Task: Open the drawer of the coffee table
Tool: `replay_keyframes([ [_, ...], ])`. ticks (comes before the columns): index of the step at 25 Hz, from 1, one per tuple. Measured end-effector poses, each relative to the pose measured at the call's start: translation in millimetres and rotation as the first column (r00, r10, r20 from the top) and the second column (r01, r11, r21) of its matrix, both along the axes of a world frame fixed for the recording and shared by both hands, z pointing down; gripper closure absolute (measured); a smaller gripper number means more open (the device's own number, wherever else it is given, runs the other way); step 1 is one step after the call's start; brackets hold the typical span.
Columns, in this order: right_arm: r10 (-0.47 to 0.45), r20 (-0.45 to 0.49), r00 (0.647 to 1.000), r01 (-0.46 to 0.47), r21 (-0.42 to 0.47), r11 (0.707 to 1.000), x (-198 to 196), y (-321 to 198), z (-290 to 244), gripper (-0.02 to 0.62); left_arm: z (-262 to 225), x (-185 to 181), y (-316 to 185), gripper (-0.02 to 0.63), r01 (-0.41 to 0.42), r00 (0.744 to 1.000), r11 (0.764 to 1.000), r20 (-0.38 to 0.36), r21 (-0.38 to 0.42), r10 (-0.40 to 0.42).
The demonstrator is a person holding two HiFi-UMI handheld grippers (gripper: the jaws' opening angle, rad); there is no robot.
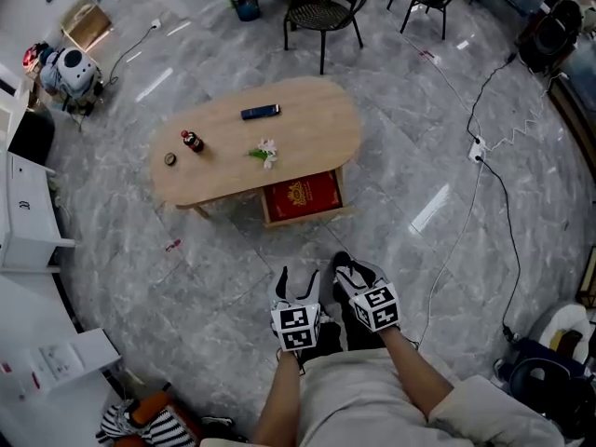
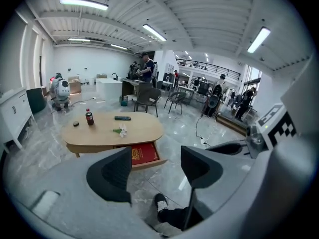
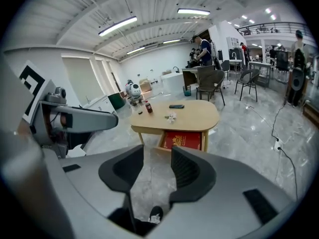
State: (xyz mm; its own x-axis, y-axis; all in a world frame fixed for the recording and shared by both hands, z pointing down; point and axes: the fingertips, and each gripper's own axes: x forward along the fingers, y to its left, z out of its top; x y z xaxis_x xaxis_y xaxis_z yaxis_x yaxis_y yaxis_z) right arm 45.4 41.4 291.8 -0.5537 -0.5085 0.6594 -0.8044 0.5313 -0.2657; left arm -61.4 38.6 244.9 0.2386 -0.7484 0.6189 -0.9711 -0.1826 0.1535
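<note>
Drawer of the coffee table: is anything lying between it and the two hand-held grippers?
Nothing visible. Only bare marble floor separates the drawer, already pulled out with a red item inside, from the left hand-held gripper and the right hand-held gripper, both open and empty.

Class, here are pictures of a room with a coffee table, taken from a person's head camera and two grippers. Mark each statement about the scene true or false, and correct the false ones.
1. The drawer of the coffee table is pulled out. True.
2. The drawer is empty. False: a flat red item lies in it.
3. A dark bottle stands upright on the tabletop. True.
4. The left hand-held gripper is clamped on the drawer front. False: its jaws stand apart with nothing between them, well away from the table.
5. The remote lies on the floor. False: it lies on the tabletop.
</note>
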Motion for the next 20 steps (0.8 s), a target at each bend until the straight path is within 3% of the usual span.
replay_keyframes([
  [2, 0.007, -0.003, 1.0, -0.007, 0.007, 1.0, 3, 9, -12, 0.427, -12, 1, 7, 0.312, 0.017, 1.0, 1.0, 0.0, 0.006, -0.017],
  [5, 0.008, 0.008, 1.0, -0.008, 0.029, 1.0, 0, 5, -24, 0.445, -27, 1, 12, 0.395, 0.037, 0.999, 0.999, -0.001, 0.037, -0.037],
  [9, 0.035, 0.048, 0.998, -0.039, 0.08, 0.996, 1, -2, -40, 0.483, -32, 5, 19, 0.464, 0.013, 1.0, 0.997, -0.003, 0.081, -0.012],
  [12, 0.055, 0.065, 0.996, -0.062, 0.108, 0.992, -1, -4, -48, 0.515, -35, -7, 23, 0.556, 0.026, 1.0, 0.996, 0.0, 0.087, -0.026],
  [16, 0.05, 0.103, 0.993, -0.06, 0.097, 0.993, -5, 9, -48, 0.572, -32, -21, 40, 0.591, 0.052, 0.997, 0.997, 0.046, 0.063, -0.055],
  [20, 0.046, 0.164, 0.985, -0.061, 0.09, 0.994, -15, 11, -56, 0.58, -31, -29, 49, 0.595, 0.052, 0.997, 0.997, 0.058, 0.057, -0.055],
])
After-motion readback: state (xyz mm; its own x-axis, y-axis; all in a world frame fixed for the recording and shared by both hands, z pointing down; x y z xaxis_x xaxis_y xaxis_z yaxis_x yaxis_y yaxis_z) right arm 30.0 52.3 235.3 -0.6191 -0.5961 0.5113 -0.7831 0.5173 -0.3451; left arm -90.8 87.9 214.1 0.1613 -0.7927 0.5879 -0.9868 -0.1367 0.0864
